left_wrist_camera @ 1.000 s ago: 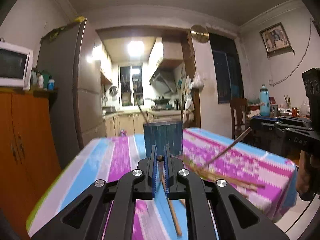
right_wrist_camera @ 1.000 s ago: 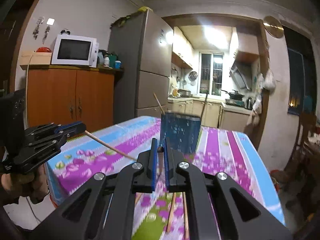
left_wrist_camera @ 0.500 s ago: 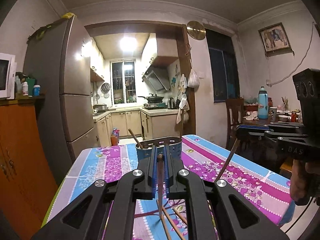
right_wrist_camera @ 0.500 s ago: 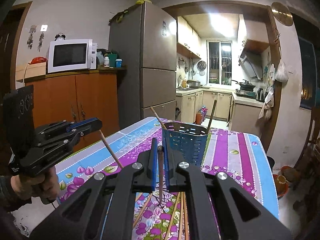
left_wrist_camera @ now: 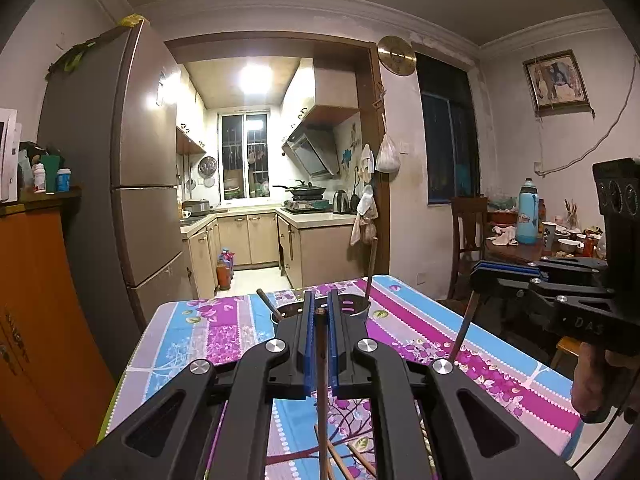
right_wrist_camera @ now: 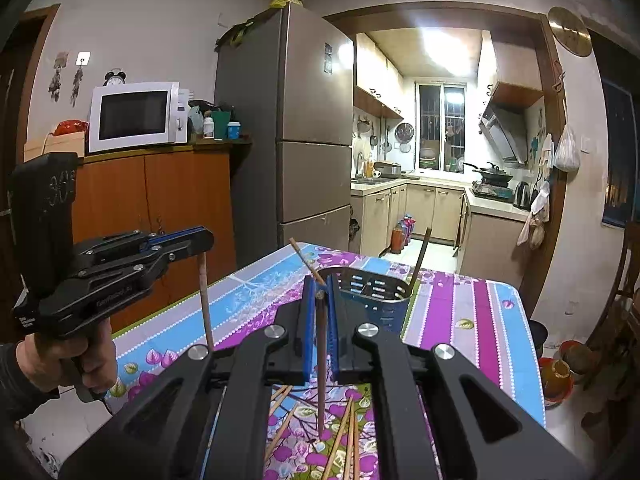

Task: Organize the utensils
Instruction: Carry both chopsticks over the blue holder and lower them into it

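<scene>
Fingers of the left gripper (left_wrist_camera: 319, 312) pinch a single chopstick (left_wrist_camera: 322, 380) near its top end, blue pads pressed to either side. Its shaft hangs almost straight down from the pads, and the lower tip is lost among the loose chopsticks (left_wrist_camera: 344, 460) lying on the table (left_wrist_camera: 192, 332).

Right gripper (right_wrist_camera: 320, 294): same arrangement. Its fingers are closed on a second chopstick (right_wrist_camera: 321, 360), gripped just below the blunt top. This stick also hangs near vertical, with its tip above more loose sticks (right_wrist_camera: 344, 428) fanned out on the flowered cloth.

Utensil holder (right_wrist_camera: 378, 296), blue, with a slotted wall, stands on the table beyond both pairs of fingers. Two sticks already lean out of it: a pale one (right_wrist_camera: 306, 260) tilted left and a dark one (right_wrist_camera: 422, 250) tilted right. Neither held chopstick touches the holder.

Each gripper appears in the other's view, off to the side, with its stick dangling from the fingertips. A hand (right_wrist_camera: 64, 356) wraps the left gripper's handle.

Behind the table are a fridge (right_wrist_camera: 304, 132) and a kitchen doorway.
</scene>
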### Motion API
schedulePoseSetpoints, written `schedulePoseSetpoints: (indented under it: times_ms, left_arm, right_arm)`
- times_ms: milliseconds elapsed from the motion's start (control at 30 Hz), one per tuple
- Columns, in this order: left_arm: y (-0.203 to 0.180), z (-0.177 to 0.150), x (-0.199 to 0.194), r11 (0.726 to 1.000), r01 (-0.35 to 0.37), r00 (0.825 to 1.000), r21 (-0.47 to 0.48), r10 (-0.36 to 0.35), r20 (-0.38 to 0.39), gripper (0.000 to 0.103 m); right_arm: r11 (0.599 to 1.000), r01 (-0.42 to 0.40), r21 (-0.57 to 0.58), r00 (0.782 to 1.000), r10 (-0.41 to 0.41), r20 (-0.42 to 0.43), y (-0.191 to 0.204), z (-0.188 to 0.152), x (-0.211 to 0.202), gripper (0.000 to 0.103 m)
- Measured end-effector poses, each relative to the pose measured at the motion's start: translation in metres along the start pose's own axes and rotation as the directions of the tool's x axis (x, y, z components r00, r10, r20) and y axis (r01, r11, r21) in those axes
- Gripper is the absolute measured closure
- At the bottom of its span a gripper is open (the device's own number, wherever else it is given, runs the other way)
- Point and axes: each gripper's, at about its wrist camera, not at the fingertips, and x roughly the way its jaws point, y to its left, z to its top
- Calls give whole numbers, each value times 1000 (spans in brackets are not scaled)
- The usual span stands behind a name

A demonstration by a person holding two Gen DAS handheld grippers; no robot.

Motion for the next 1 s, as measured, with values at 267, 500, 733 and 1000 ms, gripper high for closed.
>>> schedulePoseSetpoints:
  times_ms: [267, 500, 733, 1000]
  left_arm:
    - [6, 30, 13, 1000, 7, 1000, -14, -7, 12, 96]
    - [-4, 76, 26, 1000, 11, 998, 13, -11, 63, 96]
    - [-5, 135, 45, 1000, 7, 991, -3, -7, 137, 96]
    - [6, 172, 85, 999, -21, 987, -43, 27, 155, 96]
  right_arm:
    - [999, 4, 32, 1000, -4, 13, -19, 25, 7, 98]
    - [999, 25, 24, 999, -25, 31, -37, 65, 18, 98]
    - [999, 42, 22, 998, -43, 56, -57, 112, 31, 98]
    - [998, 45, 39, 997, -48, 67, -79, 151, 61, 98]
